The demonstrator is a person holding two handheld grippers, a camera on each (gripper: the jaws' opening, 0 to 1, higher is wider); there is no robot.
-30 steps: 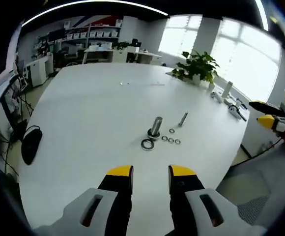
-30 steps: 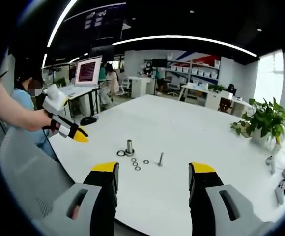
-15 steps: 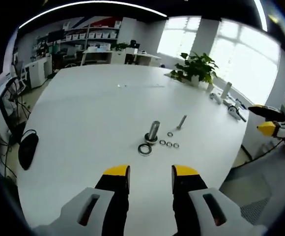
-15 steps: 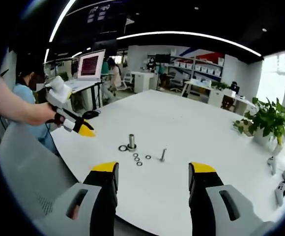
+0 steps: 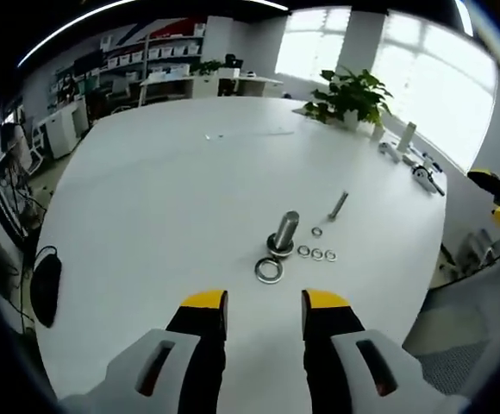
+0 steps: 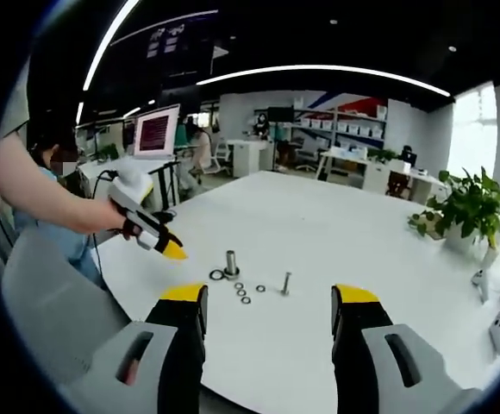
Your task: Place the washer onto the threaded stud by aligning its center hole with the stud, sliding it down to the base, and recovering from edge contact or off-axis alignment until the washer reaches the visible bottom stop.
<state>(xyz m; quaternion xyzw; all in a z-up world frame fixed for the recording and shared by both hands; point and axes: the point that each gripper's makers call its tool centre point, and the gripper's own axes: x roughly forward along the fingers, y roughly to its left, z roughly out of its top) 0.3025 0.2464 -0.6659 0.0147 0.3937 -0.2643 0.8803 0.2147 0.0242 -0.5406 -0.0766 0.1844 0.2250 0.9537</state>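
The left gripper (image 5: 261, 304) has its jaws spread and holds nothing; the right gripper (image 6: 270, 302) gapes wider, also holding nothing. The large metal ring washer (image 5: 269, 270) lies flat, touching the upright threaded steel stud (image 5: 284, 233), with 4 small washers (image 5: 317, 253) beside. Since 0.5 s ago the left gripper has moved nearer the stud, held low over the white table (image 5: 164, 198).

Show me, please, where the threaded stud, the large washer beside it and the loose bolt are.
Threaded stud (image 5: 284, 231), left gripper view, middle of its upright shaft.
Large washer (image 5: 268, 270), left gripper view, on its ring.
Loose bolt (image 5: 339, 205), left gripper view, mid-shank.
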